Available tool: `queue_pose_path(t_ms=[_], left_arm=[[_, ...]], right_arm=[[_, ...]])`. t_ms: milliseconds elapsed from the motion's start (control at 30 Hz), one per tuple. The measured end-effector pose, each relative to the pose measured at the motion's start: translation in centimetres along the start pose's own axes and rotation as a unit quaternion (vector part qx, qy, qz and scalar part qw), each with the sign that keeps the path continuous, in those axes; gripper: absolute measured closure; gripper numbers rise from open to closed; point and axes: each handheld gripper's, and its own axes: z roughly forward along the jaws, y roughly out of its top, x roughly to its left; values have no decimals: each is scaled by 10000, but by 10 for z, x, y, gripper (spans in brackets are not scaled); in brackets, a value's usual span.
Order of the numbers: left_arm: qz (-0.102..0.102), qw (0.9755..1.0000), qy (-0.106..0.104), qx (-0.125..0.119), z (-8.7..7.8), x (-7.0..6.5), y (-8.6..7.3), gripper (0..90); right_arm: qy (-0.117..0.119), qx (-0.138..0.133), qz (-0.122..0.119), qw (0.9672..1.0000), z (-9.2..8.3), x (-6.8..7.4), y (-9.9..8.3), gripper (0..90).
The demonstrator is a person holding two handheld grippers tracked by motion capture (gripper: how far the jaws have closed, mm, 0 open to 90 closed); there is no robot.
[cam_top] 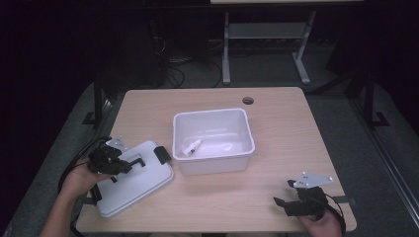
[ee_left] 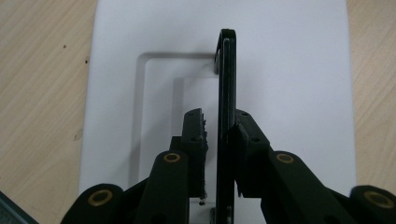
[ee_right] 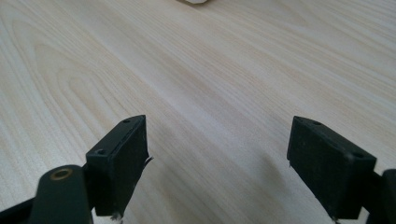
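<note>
A white box lid (cam_top: 148,180) lies flat at the table's left, with black clips (cam_top: 161,154) at its ends. Its black handle (ee_left: 227,84) stands upright on the lid (ee_left: 289,70), seen edge-on between my left jaws. My left gripper (cam_top: 126,165) (ee_left: 219,126) is shut on that handle, the right pad pressed against it. A white open bin (cam_top: 212,114) stands mid-table with a small white tube (cam_top: 192,146) lying inside. My right gripper (cam_top: 281,201) (ee_right: 217,154) hovers open over bare wood at the front right, nothing between its pads.
The wooden table (cam_top: 286,148) has a round cable hole (cam_top: 248,100) at the back. A corner of the bin (ee_right: 194,1) peeks in at the top of the right gripper view. Cables trail off the table's left edge. A metal frame stands on the floor beyond.
</note>
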Motion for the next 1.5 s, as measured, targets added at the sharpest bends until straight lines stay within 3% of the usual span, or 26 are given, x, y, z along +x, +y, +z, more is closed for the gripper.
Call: queue_pose_path(t_ms=[167, 500, 1000, 1133, 1500], left_arm=[[99, 9999, -38, 54, 0, 0, 3, 833], [238, 9997, -55, 57, -11, -3, 1, 842], [639, 9978, 37, -149, -71, -17, 7, 842], [755, 9968, -21, -258, -84, -19, 9, 842], [852, 9953, -68, -461, -114, -20, 16, 842]], right_arm=[[10, -5, -4, 10000, 0, -1, 0, 199], [4, -4, -9, 10000, -1, -1, 0, 199], [-16, -20, -14, 10000, -1, 1, 0, 199], [-14, -15, -11, 10000, -1, 0, 0, 199], [-11, -14, -13, 10000, -1, -1, 0, 199]])
